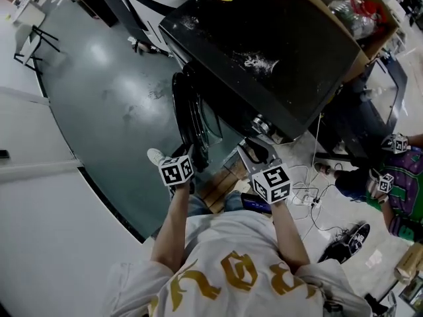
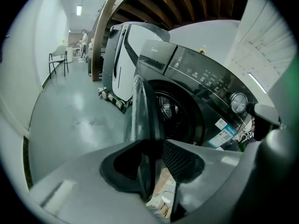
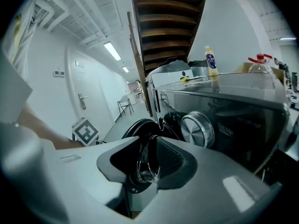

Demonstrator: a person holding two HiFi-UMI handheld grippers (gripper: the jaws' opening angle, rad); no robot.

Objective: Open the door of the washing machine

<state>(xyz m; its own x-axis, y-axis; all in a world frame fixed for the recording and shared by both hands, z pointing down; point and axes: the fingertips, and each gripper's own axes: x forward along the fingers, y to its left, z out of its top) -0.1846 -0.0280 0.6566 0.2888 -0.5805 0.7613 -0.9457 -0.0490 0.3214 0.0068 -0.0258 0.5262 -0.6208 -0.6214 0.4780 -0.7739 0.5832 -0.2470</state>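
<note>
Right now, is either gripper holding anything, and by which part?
The left gripper is clamped on the washing machine door, gripping its rim, which runs edge-on between the jaws. The right gripper holds nothing; its jaws stand apart.

Looks like a workshop or lab hall: bare grey floor (image 2: 70,120), ceiling strip lights (image 3: 112,51), exposed timber beams (image 3: 163,13), lone chair (image 2: 58,59).

Your left arm (image 1: 173,226) and right arm (image 1: 287,226) reach ahead toward 12 o'clock, side by side. Your left gripper (image 1: 187,152), at 11, has its jaws pinched on the door (image 2: 140,106) edge. Your right gripper (image 1: 256,152), at 1, holds its jaws apart.
</note>
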